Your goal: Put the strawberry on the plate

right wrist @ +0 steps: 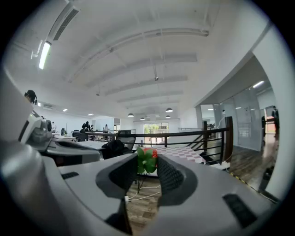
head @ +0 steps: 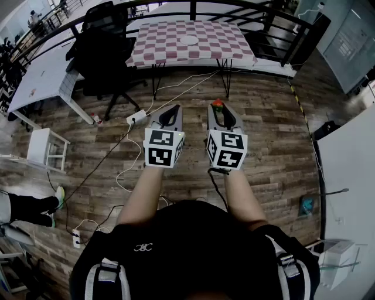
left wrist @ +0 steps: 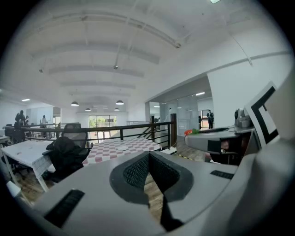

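Note:
A small red strawberry (head: 217, 104) with green leaves is pinched at the tip of my right gripper (head: 218, 109), which I hold in the air above the wooden floor. In the right gripper view the strawberry (right wrist: 147, 160) sits between the ribbed pads, leaves toward the camera. My left gripper (head: 170, 112) hangs beside it, shut and empty; its fingertips (left wrist: 148, 156) meet. A white plate (head: 189, 40) lies on the red-and-white checkered table (head: 158, 50) ahead of both grippers. The plate (left wrist: 122, 148) also shows in the left gripper view, far beyond the jaws.
A black office chair (head: 102, 55) draped with a dark jacket stands left of the checkered table. White desks (head: 35, 76) and a white stool (head: 45, 146) are further left. Cables and a power strip (head: 136, 117) lie on the floor. A black railing (head: 263, 17) runs behind the table.

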`<state>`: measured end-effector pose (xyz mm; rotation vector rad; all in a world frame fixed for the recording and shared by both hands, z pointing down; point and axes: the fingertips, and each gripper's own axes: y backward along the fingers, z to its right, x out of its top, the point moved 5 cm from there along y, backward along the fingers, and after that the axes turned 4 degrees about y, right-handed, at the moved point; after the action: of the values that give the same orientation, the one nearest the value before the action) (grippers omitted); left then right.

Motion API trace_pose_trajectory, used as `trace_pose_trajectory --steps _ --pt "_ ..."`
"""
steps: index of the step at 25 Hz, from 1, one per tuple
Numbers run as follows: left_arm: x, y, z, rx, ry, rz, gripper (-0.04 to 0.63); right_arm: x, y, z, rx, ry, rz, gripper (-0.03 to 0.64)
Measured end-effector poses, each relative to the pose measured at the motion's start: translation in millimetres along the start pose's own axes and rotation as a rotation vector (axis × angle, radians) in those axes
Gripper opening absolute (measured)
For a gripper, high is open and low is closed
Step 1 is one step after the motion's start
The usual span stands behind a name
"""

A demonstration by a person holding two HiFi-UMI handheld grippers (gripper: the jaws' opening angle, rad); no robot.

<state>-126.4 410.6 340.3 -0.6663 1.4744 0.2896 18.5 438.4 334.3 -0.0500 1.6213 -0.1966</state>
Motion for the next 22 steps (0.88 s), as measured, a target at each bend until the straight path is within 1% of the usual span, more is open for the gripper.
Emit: trace_pose_trajectory --steps 6,11,15,18,22 --pt "3.7 -15.4 18.7 0.010 0.021 0.012 -0.009 -5.8 0.1 27.1 0.016 -0.030 0.013 0.140" --pt "1.4 -28.8 29.8 0.035 0.037 0.001 -0.009 -11.5 -1.8 47.5 0.023 -0.003 0.014 0.140" --pt "-4.3 -38.2 39.3 0.051 0.052 -0.002 -0.009 -17.9 -4.6 61.9 0.046 0.000 0.003 0.140" --pt "-4.6 -49.7 40.1 0.058 0.053 -0.010 -0.009 -18.7 -15.0 70.0 0.062 -0.014 0.003 0.140" --pt "-1.3 -68.5 29.7 0.063 0.058 -0.011 -0.009 -16.6 -36.7 71.1 0.086 -0.013 0.007 0.140"
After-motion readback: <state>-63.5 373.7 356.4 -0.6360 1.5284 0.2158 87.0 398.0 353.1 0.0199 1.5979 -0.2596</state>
